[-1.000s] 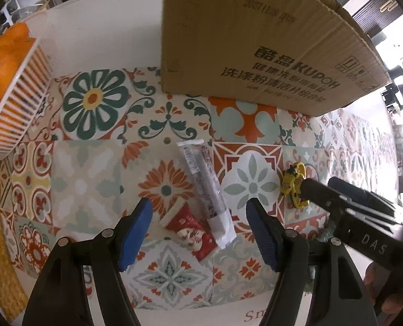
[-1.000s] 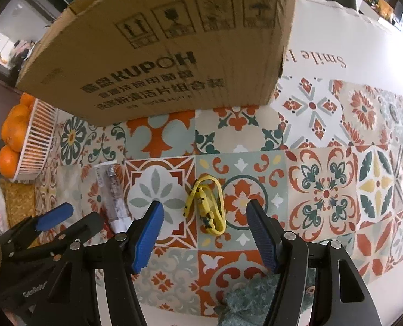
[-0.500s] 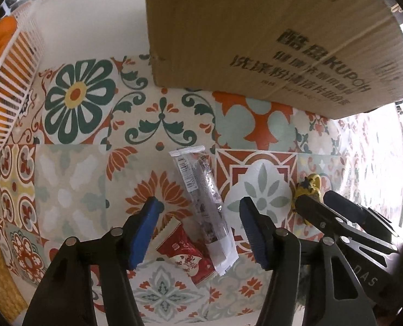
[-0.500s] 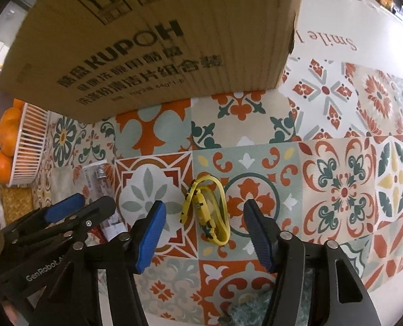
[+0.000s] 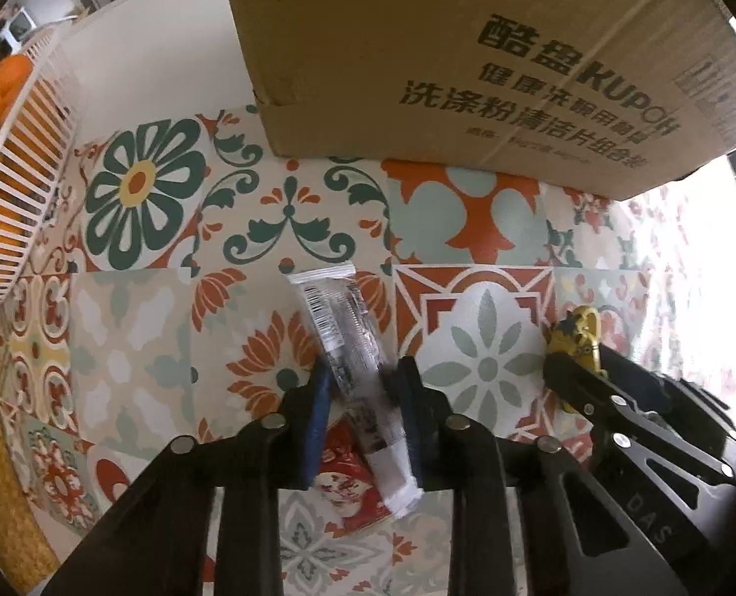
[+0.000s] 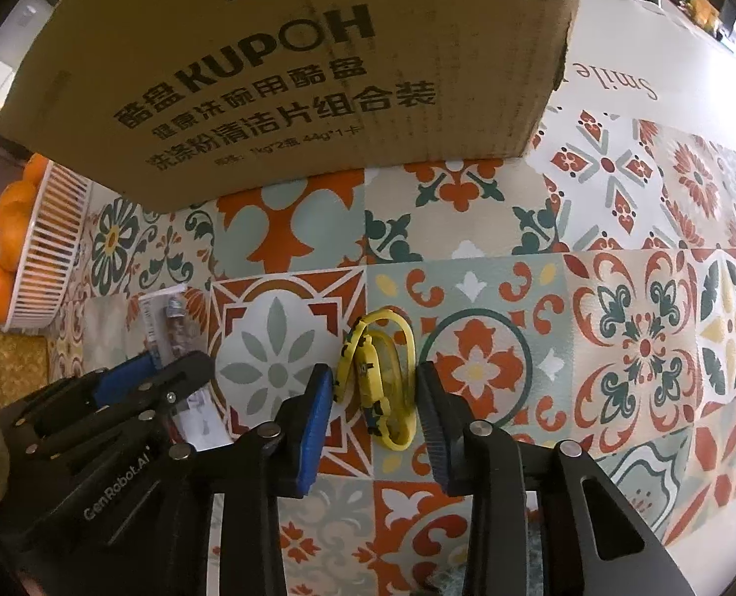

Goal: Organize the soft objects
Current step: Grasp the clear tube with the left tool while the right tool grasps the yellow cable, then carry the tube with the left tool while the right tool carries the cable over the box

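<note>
A long clear plastic packet [image 5: 345, 337] with dark print lies on the patterned tablecloth, over a red snack packet [image 5: 348, 486]. My left gripper [image 5: 363, 387] straddles the clear packet, its blue pads close against its sides. A yellow coiled band [image 6: 375, 377] lies on the cloth to the right; it also shows in the left wrist view [image 5: 579, 337]. My right gripper [image 6: 375, 392] straddles the band, with small gaps on both sides. The left gripper also shows in the right wrist view [image 6: 134, 382].
A large cardboard box [image 5: 467, 59] stands just behind both objects. A white basket of oranges [image 5: 10, 174] sits at the far left, beside a woven mat [image 5: 0, 472]. A teal cloth [image 6: 542, 561] lies under my right gripper.
Both grippers have moved down and forward onto their objects and narrowed. The left one has closed in on the clear packet, the right one around the yellow band.
</note>
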Demonstrator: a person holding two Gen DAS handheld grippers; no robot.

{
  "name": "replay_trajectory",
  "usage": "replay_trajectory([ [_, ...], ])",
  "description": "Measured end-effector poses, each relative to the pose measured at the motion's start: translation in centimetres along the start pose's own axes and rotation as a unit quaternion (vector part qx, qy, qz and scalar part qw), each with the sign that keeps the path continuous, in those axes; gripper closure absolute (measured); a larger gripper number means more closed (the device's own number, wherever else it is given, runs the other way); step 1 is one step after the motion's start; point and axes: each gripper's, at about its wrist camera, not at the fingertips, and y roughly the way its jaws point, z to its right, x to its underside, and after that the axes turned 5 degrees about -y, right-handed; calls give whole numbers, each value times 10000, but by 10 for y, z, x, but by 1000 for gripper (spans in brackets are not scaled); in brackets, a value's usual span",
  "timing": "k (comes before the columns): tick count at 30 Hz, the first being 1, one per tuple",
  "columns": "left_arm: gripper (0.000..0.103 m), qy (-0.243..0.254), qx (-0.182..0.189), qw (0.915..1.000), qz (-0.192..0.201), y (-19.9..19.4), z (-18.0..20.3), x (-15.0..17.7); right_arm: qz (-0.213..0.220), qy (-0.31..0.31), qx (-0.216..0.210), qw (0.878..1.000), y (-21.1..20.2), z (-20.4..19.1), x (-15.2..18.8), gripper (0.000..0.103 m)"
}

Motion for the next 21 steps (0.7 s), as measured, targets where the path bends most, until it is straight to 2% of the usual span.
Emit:
replay_trajectory([
  [6, 86, 65, 321, 9994, 56, -8, -6, 1, 103, 3, -37, 9999, -7, 5, 3, 71],
  [12, 86, 111, 642, 9977, 198, -23, -4, 10, 301, -23, -118, 9995, -25, 7, 6, 71],
  [21, 86, 233, 718, 9957, 537, -57, -5, 21, 674, -163, -59, 9976, -62, 7, 13, 71],
])
